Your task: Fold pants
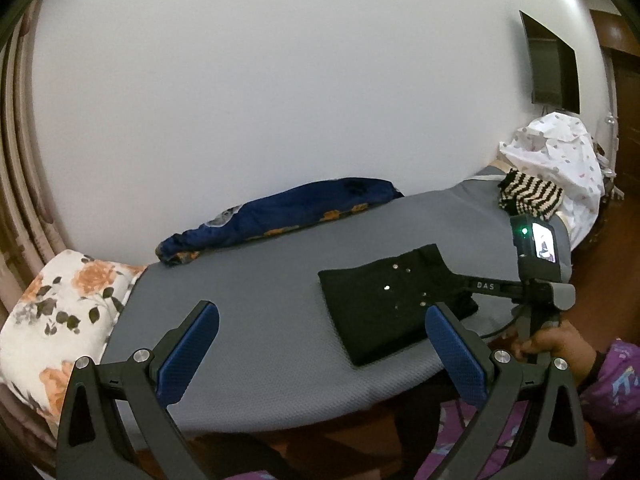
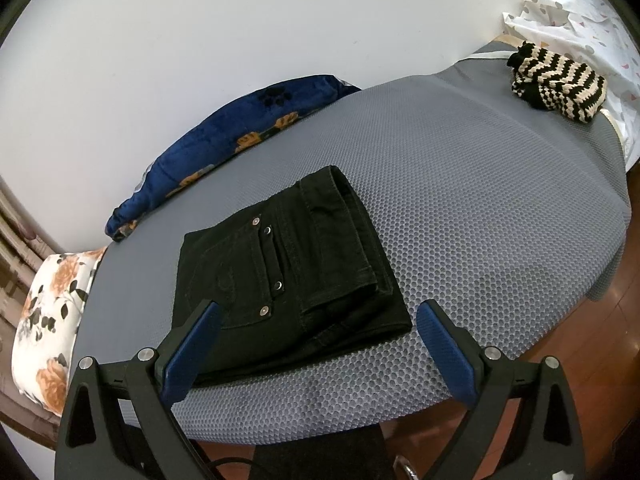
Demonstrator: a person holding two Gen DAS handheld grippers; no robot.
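Observation:
Black pants (image 2: 296,272) lie folded into a compact rectangle on the grey mattress (image 2: 480,208), pocket rivets facing up. They also show in the left wrist view (image 1: 384,300). My right gripper (image 2: 318,316) is open and empty, held just above the pants' near edge. My left gripper (image 1: 322,320) is open and empty, above the mattress to the left of the pants. The right gripper's body (image 1: 536,264) shows in the left wrist view, just right of the pants.
A blue floral blanket (image 2: 240,136) lies along the white wall. A floral pillow (image 2: 52,312) sits at the left end. A striped knit item (image 2: 560,84) and white patterned cloth (image 2: 580,12) lie at the far right. Wooden floor (image 2: 580,340) borders the near edge.

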